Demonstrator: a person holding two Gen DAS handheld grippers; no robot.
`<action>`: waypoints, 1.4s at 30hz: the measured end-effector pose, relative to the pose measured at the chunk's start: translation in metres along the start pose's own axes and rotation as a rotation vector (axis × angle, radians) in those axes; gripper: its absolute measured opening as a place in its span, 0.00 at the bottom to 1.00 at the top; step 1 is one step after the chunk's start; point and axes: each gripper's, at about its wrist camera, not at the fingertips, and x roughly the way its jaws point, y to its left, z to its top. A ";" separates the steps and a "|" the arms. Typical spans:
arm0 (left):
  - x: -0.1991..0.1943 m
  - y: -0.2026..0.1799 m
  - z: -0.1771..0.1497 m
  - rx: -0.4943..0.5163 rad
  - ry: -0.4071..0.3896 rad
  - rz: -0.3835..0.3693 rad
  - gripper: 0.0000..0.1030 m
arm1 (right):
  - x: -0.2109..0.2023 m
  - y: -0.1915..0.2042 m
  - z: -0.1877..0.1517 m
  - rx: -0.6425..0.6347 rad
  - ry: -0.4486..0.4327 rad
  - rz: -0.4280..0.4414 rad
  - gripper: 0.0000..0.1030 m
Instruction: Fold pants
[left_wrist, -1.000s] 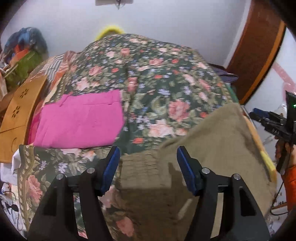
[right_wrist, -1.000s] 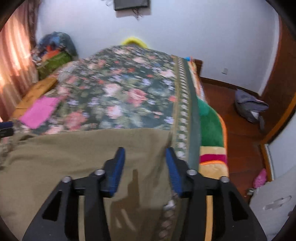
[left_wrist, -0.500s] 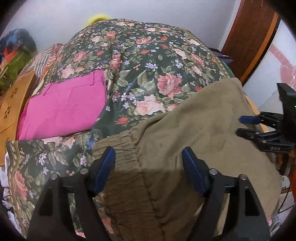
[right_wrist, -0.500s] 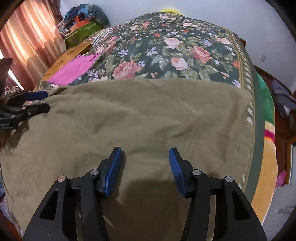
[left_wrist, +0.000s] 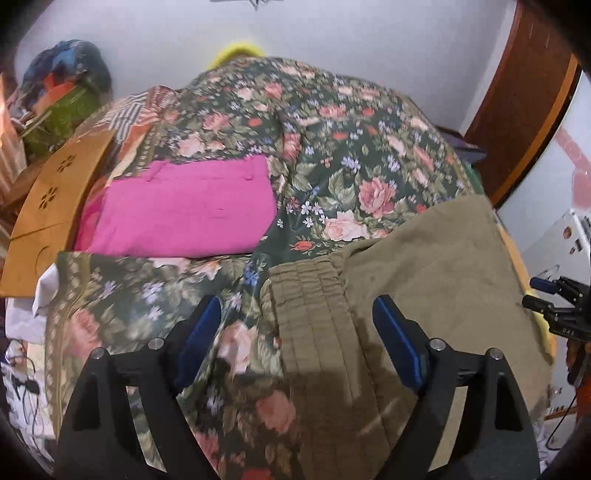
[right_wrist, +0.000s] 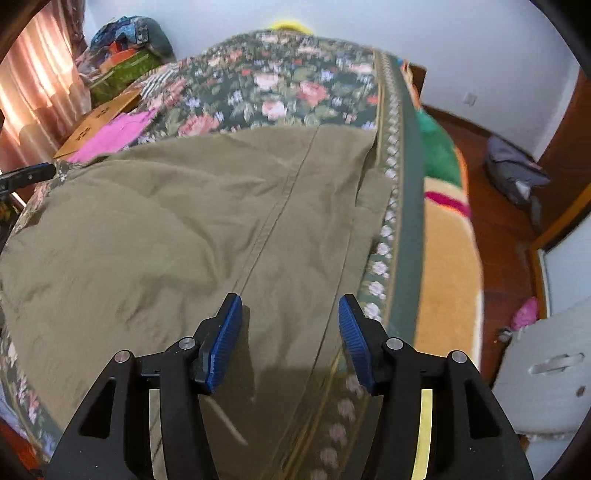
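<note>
Both grippers have pulled back above the olive pants (right_wrist: 177, 236), spread flat on the bed (left_wrist: 369, 147) for folding; left gripper (left_wrist: 295, 339) and right gripper (right_wrist: 290, 338) fingers gape, empty

You have the olive pants (right_wrist: 177, 236) before you: a matt woven cloth, a little creased, with a flat stitched seam down the leg and a gathered, ribbed waistband (left_wrist: 314, 295). The bedspread (left_wrist: 369, 155) under them is a printed floral cloth, soft and not shiny. The pink pants (left_wrist: 184, 210) on it are a smooth, matt cloth. Your fingers (right_wrist: 221, 339) carry blue pads with fine ribs, like rubber or plastic, on matt black plastic arms with small bright metal pins. The board (left_wrist: 51, 199) beside the bed looks like light wood with a smooth finish. The floor (right_wrist: 495, 221) is glossy brown wood.
</note>
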 end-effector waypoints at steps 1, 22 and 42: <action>-0.008 0.001 -0.003 -0.010 -0.007 -0.010 0.87 | -0.008 0.003 -0.001 0.002 -0.020 0.004 0.49; -0.029 -0.021 -0.123 -0.215 0.164 -0.353 0.93 | -0.027 0.098 -0.036 -0.020 -0.141 0.093 0.52; 0.019 -0.031 -0.077 -0.348 0.121 -0.458 0.99 | -0.021 0.092 -0.051 0.006 -0.141 0.150 0.59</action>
